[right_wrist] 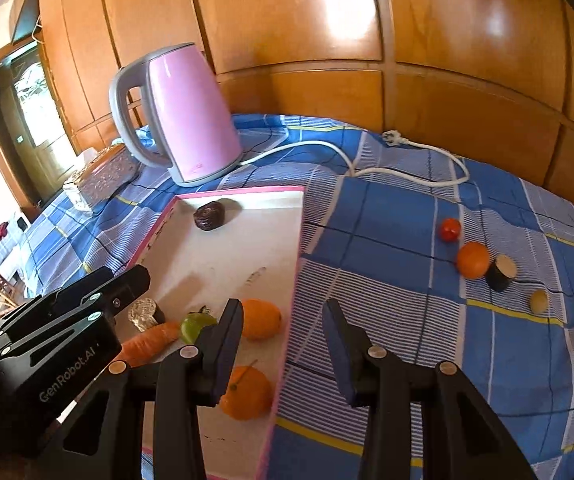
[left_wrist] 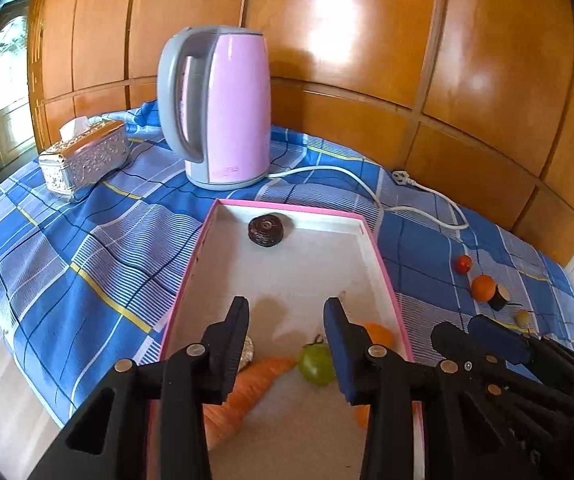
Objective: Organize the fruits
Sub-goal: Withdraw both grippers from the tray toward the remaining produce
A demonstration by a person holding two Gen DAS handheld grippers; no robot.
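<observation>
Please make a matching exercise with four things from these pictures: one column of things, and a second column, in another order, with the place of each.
Things:
1. carrot
2. tomato
3. kettle
4. dark wrinkled fruit

Places:
A. on the cloth, right of the box, farthest of the loose items there
B. alone at the far end of the pink-edged box
C. standing on the cloth beyond the box
D. at the near end of the box, beside the green fruit

Pairs: 1-D, 2-A, 3-C, 4-B
</observation>
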